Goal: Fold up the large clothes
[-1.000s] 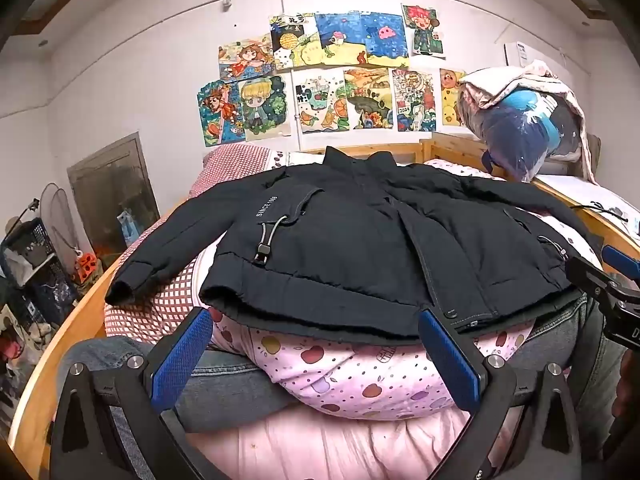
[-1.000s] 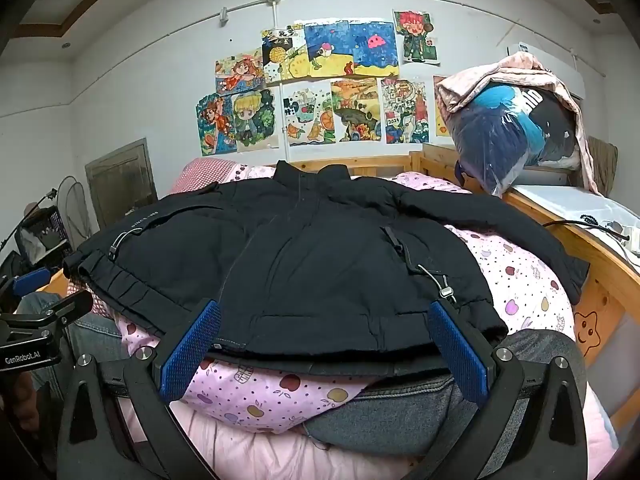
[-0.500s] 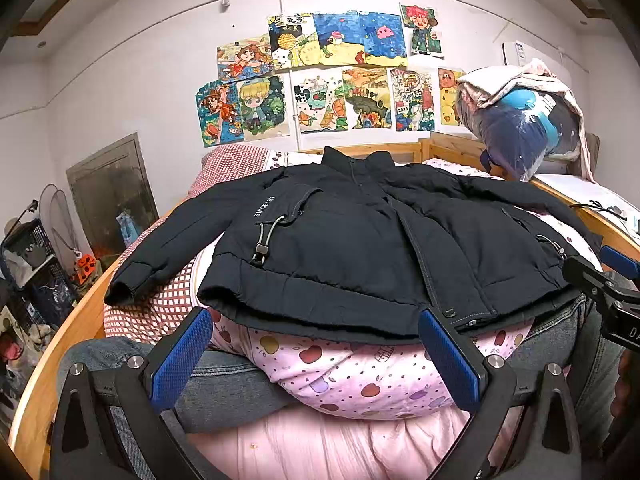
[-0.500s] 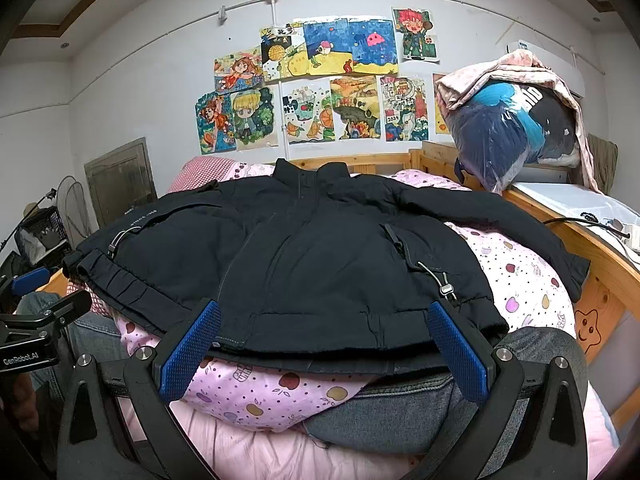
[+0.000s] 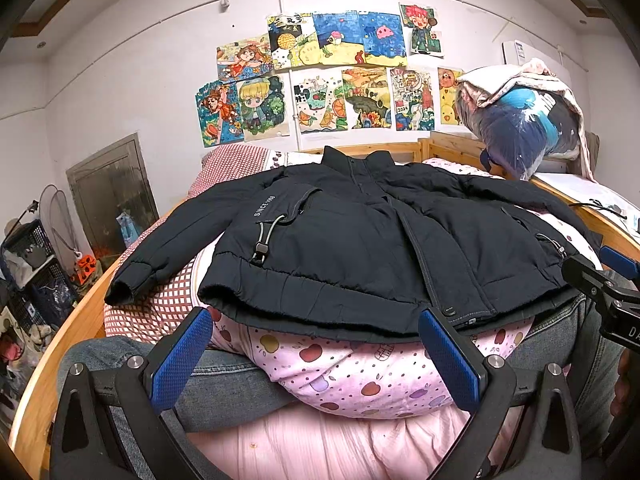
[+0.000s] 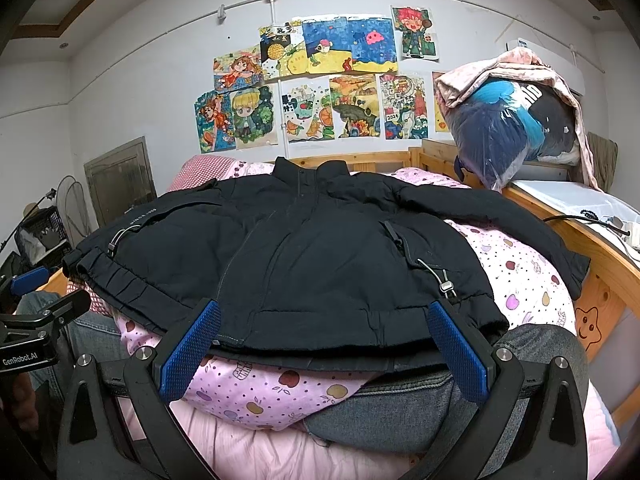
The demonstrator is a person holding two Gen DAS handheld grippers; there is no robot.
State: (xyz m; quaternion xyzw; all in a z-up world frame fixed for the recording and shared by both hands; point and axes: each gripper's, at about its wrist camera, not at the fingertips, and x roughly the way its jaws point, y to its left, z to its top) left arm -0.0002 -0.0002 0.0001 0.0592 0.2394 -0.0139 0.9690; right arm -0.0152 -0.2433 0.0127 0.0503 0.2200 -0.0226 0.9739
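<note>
Left gripper (image 5: 316, 354) spread wide, holding nothing, just short of hem. Right gripper (image 6: 324, 346) likewise wide, empty, at hem edge. Black jacket (image 5: 360, 240) laid front-up, zipped, sleeves out both sides across pink quilt (image 5: 360, 376) on bed: flat and spread, prob. so sleeves can fold in first. Collar at far end, twd wall drawings (image 6: 316, 80).

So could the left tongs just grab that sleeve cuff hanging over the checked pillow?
Probably yes. The left tongs are open, and the cuff lies exposed on the checked pillow, off to their left, with nothing covering it.
</note>
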